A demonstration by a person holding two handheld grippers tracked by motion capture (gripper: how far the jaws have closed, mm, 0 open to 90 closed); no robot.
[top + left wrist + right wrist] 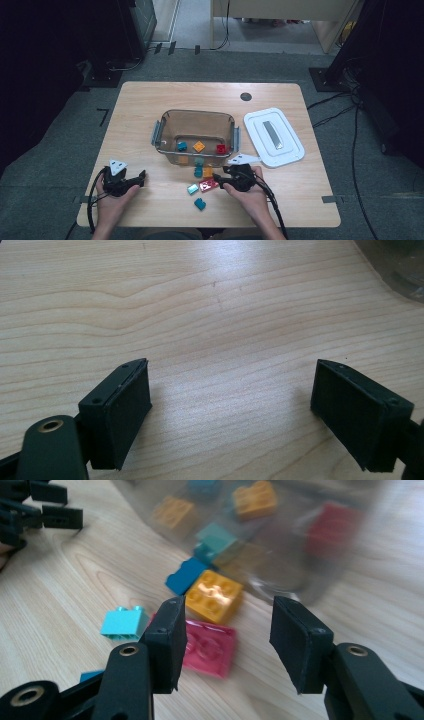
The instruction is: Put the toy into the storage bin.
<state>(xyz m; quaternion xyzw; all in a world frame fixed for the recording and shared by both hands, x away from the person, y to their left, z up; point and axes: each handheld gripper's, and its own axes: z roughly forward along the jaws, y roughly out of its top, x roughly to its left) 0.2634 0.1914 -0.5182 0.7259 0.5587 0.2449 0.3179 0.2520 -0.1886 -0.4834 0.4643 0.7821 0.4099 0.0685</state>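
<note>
Centrally in the high view, a clear bin (196, 137) stands on the bench (140, 107), holding a teal, an orange and a red brick; a white lid (273, 136) lies to its right. Below the bin's front wall, loose bricks lie on the bench: an orange brick (214, 596), a blue brick (186, 575), a light teal brick (123, 623) and a flat red brick (208, 647).

Right gripper (225, 637), lower centre-right of the high view: fingers apart, nothing clamped. In the right gripper view the red brick lies partly behind the left finger, reaching into the gap; the orange brick sits just beyond it, touching the blue brick.

Left gripper (230, 407), lower left of the high view: fingers wide apart over bare bench, well apart from the bricks.
</note>
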